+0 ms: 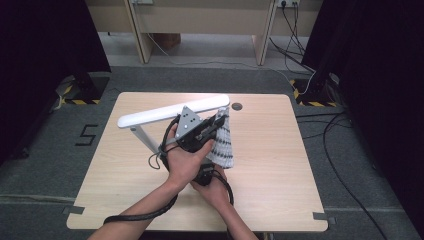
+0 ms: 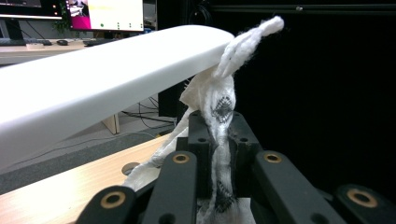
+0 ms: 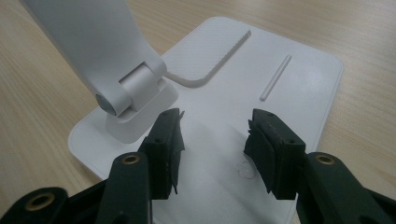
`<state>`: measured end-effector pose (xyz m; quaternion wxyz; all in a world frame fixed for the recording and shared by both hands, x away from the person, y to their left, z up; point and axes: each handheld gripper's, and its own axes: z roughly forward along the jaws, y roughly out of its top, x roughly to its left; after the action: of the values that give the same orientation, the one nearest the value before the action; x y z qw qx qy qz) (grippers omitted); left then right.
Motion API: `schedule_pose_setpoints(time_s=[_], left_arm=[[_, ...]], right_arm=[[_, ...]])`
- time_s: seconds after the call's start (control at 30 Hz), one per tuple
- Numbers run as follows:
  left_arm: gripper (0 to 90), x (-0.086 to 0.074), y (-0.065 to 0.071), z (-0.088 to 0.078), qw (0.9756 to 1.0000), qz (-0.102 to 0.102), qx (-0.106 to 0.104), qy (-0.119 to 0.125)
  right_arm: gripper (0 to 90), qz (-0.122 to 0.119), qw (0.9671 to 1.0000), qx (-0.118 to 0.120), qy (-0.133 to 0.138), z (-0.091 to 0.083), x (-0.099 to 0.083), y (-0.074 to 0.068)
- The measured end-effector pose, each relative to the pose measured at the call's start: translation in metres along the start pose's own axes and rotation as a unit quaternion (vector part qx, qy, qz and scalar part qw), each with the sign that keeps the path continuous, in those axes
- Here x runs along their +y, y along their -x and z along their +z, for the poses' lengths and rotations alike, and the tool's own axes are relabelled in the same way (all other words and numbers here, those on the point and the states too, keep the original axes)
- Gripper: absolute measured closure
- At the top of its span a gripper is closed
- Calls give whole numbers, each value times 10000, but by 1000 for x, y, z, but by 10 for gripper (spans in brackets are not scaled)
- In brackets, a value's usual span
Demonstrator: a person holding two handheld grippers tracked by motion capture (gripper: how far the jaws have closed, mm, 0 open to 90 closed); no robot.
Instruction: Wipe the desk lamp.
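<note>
A white knitted cloth with a dark woven pattern [image 2: 219, 109] is seen pinched between the closed black jaws of the left gripper [image 2: 219, 154], which is raised at the far end of the long white plastic head of a desk lamp [image 2: 107, 79]; the cloth's looped tip [image 2: 254, 35] is held up against the rounded end of that head, apparently so that the end can be wiped. In the high view, the left gripper [image 1: 216, 121] is shown angled up toward the lamp head [image 1: 170, 112], while the rest of the cloth [image 1: 223, 145] is left hanging down in a cone toward the pale wooden table [image 1: 280, 165], its lower edge near the tabletop. The right gripper [image 3: 212, 140] is held low over the flat white lamp base [image 3: 289, 79], just beside the hinge of the lamp's stem [image 3: 126, 93]; its jaws are parted wide and nothing is gripped between them, though the tips appear close to or resting on the base. That placement is judged to be a steadying one, so that the light lamp is kept from sliding or tipping while pressure is applied above. Whether the tips actually touch the base cannot be told from these pictures.
</note>
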<state>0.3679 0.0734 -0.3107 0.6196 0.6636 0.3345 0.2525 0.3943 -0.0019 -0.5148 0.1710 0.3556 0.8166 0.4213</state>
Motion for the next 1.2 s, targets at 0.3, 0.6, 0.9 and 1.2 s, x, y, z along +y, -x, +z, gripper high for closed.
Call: schedule_pose_setpoints(time_s=[0.3,0.6,0.9,1.2], left_arm=[[824,5,-5,0,9998,-38,140,95],[824,4,-8,-5,9992,-147,234,272],[824,3,-13,-12,9988,-193,275,351],[824,0,-22,-20,9982,-250,362,409]], right_arm=[[541,14,10000,-8,88,1,0,0],[541,-3,10000,-10,9,0,0,0],[541,-6,10000,-7,12,0,0,0],[541,10,10000,6,73,1,0,0]])
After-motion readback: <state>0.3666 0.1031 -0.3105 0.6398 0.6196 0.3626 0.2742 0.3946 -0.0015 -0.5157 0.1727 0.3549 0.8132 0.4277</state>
